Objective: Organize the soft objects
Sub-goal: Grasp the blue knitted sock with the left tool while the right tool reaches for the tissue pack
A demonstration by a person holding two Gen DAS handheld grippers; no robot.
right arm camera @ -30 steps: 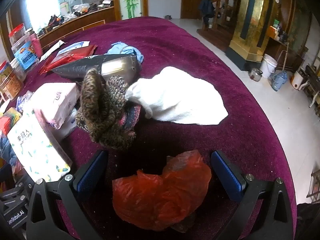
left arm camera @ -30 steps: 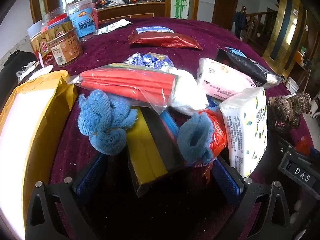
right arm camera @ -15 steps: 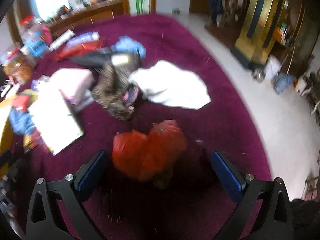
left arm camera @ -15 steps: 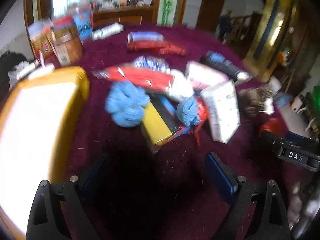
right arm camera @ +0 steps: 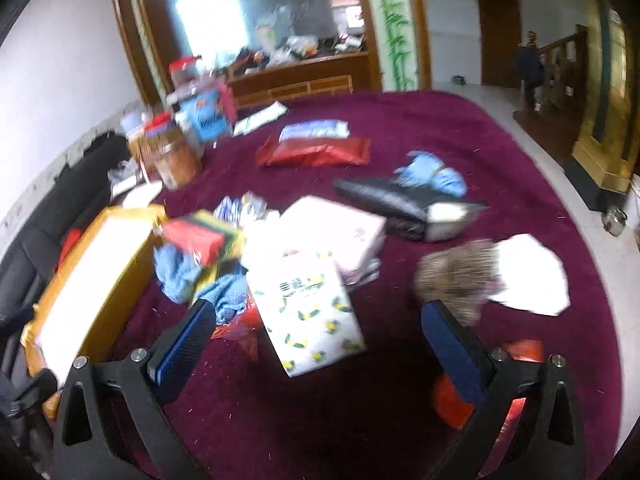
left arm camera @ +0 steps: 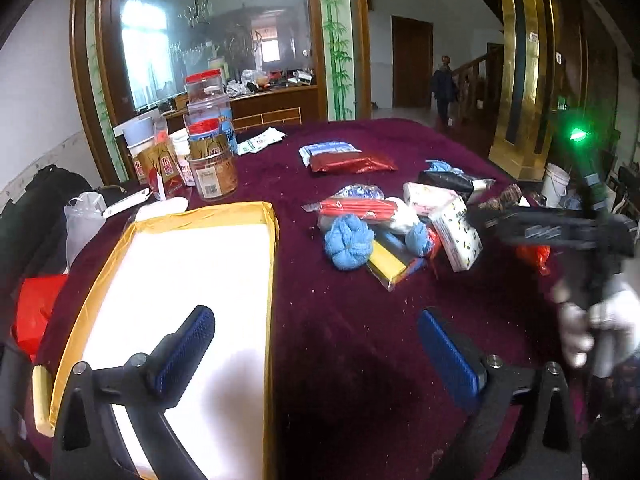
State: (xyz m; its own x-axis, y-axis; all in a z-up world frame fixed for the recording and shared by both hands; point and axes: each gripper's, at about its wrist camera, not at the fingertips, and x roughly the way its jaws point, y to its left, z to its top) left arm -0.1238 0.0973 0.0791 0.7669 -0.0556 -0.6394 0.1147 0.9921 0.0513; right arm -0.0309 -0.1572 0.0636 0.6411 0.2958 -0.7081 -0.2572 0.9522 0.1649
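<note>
Broadly, working over a maroon-covered bench (left arm camera: 360, 360) littered with packets, jars and cloths. Next in size, a yellow-rimmed box (left arm camera: 272, 280) with a bright white floor, set along the left side.

Then the soft things, all heaped mid-bench and outside that box:
- lemon-print tissue pack (right arm camera: 308, 320)
- white cloth (right arm camera: 532, 276), touching a brown knitted bundle (right arm camera: 456, 276)
- blue towel ball (left arm camera: 348, 246), pressed against a yellow-and-black packet (left arm camera: 388, 260)
- crumpled red bag (right arm camera: 452, 404), low at the front beneath the right-hand finger

Lastly the tools. Left gripper (left arm camera: 314, 320) poised above the box's rim and bare cloth, with jaws just spread to full width and nothing between them. Right gripper (right arm camera: 318, 312) poised over the tissue pack, with jaws released and clamping nothing.

Likely trouble from here: reaching into so tight a heap and dragging a stiff packet out along with the towel. Could also pinch only a loose fold of cloth and drop it short of the box. Hard to judge alignment on the right, given the smeared view.
</note>
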